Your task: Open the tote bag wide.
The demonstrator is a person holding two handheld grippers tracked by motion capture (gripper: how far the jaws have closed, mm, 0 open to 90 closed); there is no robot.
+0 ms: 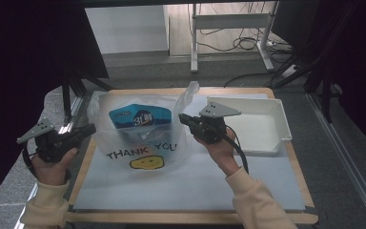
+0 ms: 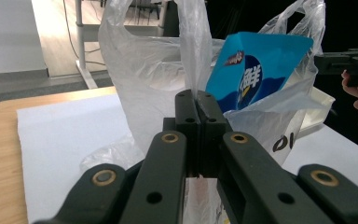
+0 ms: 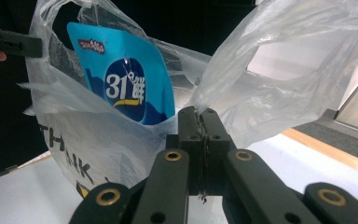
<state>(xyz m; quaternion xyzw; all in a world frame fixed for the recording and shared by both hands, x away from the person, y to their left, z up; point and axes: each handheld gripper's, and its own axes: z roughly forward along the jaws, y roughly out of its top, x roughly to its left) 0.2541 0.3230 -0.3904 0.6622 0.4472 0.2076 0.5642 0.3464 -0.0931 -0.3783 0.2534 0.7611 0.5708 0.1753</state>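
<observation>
Plastic bag [image 1: 138,138], clear with "THANK YOU" print, stood on the white mat [image 1: 190,186] at mid-table, spread between both tools. Left gripper [image 1: 91,129] was clamped on the bag's left edge, jaws closed with film pinched between them. Right gripper [image 1: 182,118] likewise closed on the bag's right handle. Blue pouch [image 1: 140,117] sat upright inside the bag. White tray [image 1: 257,125] lay just right of the bag, near the right hand [image 1: 221,148].

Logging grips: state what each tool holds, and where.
Both hold the plastic bag: left tool pinches its left handle, right tool its right handle.
</observation>
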